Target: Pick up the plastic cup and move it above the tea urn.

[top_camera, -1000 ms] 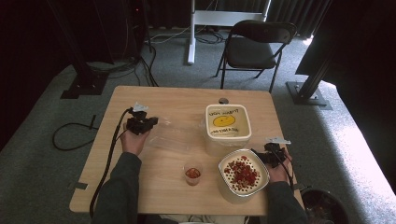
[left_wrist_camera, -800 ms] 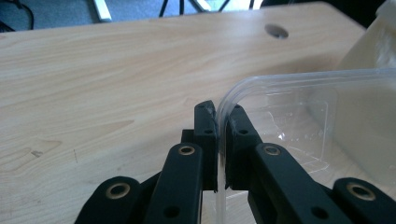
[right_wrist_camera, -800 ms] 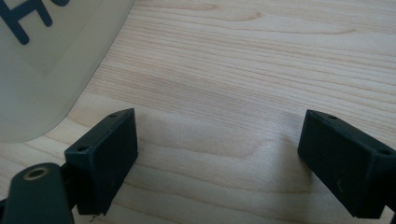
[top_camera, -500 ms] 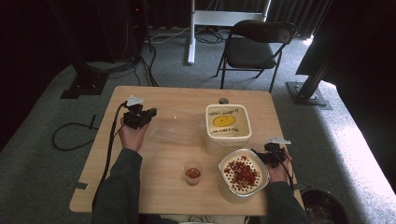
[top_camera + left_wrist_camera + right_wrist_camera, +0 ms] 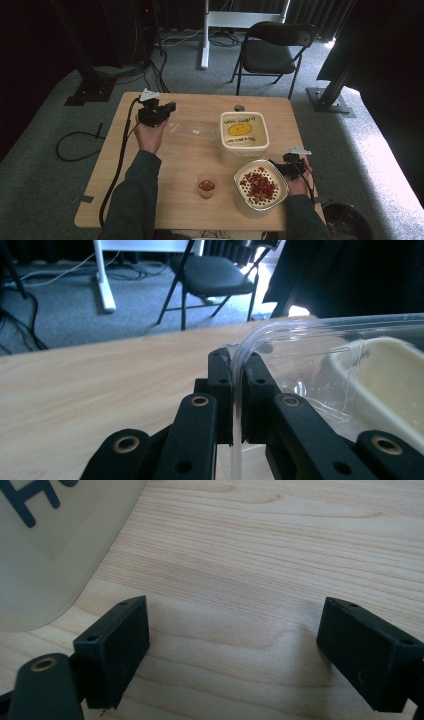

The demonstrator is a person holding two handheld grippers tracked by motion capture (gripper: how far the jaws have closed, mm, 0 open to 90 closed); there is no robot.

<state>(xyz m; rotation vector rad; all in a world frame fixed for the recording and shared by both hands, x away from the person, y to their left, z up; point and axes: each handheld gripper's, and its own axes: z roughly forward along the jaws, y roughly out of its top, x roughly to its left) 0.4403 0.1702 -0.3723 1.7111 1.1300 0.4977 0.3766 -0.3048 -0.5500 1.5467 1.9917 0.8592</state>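
Grey carpet, a folding chair (image 5: pixel 275 47) and dark drapes frame a pale wooden worktop (image 5: pixel 175 200) where a person works with two hand-held grippers. At left, the left gripper (image 5: pixel 167 111) has its jaws clamped tight on the rim of a clear plastic lid (image 5: pixel 192 129), which hangs level above the wood, its long axis running rightward toward the open cream tub (image 5: pixel 243 136). The tub lies just right of the lid's free end, nearer this hand than the other, so the coming move looks like a short carry across. Nearer the person stand a small cup (image 5: pixel 206 186) and a bowl (image 5: pixel 240 176) of red pieces. At right, the right gripper (image 5: pixel 280 167) rests beside the bowl, jaws spread wide and empty.
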